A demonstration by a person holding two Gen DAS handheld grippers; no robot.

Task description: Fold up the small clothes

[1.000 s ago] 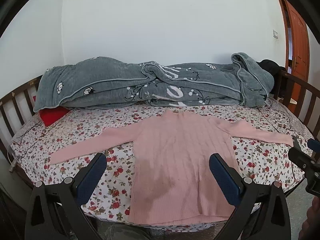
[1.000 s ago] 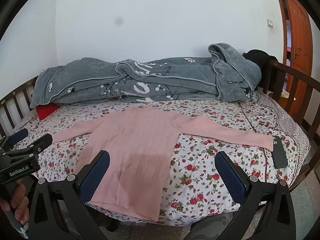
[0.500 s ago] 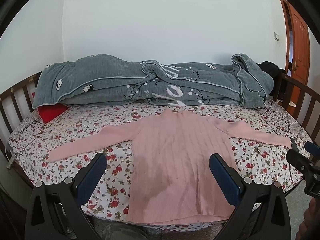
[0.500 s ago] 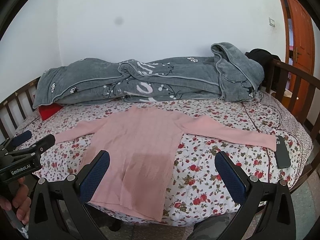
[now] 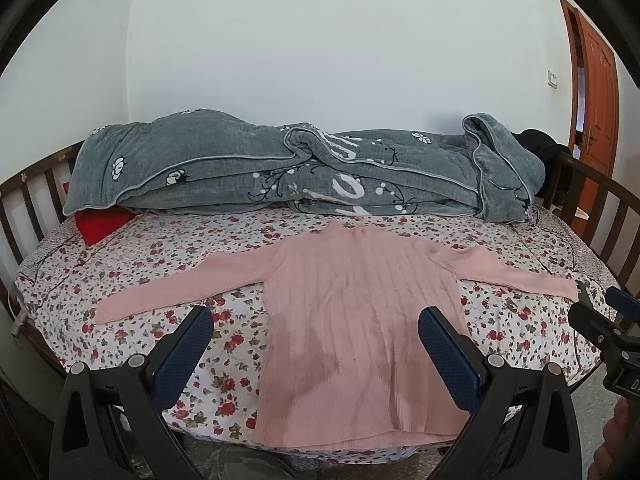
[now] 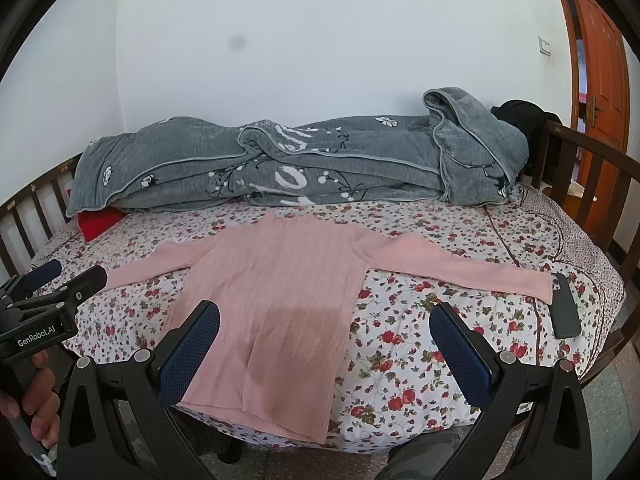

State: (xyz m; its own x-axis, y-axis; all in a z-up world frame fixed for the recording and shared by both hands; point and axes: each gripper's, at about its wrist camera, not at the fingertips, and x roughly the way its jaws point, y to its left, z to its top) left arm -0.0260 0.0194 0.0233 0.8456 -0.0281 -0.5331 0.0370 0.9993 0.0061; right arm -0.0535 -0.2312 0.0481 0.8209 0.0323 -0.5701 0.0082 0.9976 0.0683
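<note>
**Both grippers pull back above the flat sweater**

Compared with a second ago, both cameras sit higher: more white wall shows and the bed (image 5: 520, 320) has dropped lower in each view. Nothing on the bed has shifted.

The sweater (image 5: 360, 320) lies flat on the sheet, a soft pink rib-knit with lengthwise ridges, neck at 12 o'clock, hem at 6 o'clock hanging just over the mattress edge. Its sleeves spread out toward 9 and 3 o'clock, long tapering strips. In the right view the sweater (image 6: 276, 296) sits left of centre, its right cuff touching a dark, flat, rectangular phone (image 6: 565, 308) near 3 o'clock.

The left gripper (image 5: 316, 354) hangs over the hem, jaws wide apart and holding nothing; the blue pads (image 5: 186, 356) are dimpled and rubbery on black plastic arms. The right gripper (image 6: 325, 350) is the same story, jaws spread wide, nothing between them, above the sweater's right side and the sheet. Each tool shows at the edge of the other's view.

At 12 o'clock a plush grey quilt (image 5: 280, 168) with white flower prints lies heaped along the wall, a red cushion (image 5: 102, 224) poking out from under it at 9 o'clock. The sheet is white cotton scattered with red roses. Dark wooden rails (image 6: 592, 168) curve round the bed; an orange-brown door (image 6: 600, 80) stands at 2 o'clock.
</note>
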